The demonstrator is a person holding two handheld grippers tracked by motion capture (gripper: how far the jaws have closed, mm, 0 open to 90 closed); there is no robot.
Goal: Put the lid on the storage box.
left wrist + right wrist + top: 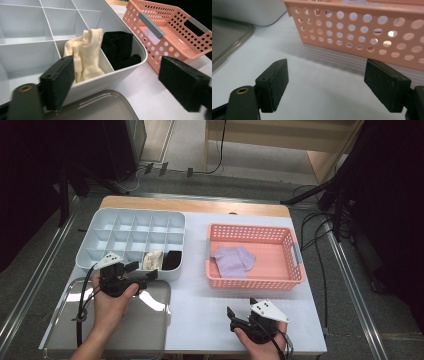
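High view: two socks are put away, a cream sock (153,260) and a black sock (172,259), each in its own near box of the grey divider box (131,215). The left gripper (141,270) sits just near them, jaws apart and empty. The right gripper (231,314) waits open too. Purple socks (234,260) are left in the pink basket (255,283) on the right.

Bright overhead light; tray (150,302) glare, perhaps.

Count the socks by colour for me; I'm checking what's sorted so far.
Cream sock, in the divided box: 1
Black sock, in the next compartment: 1
Lilac socks, in the pink basket: 1 bundle; separate pieces can't be told
Total: 3
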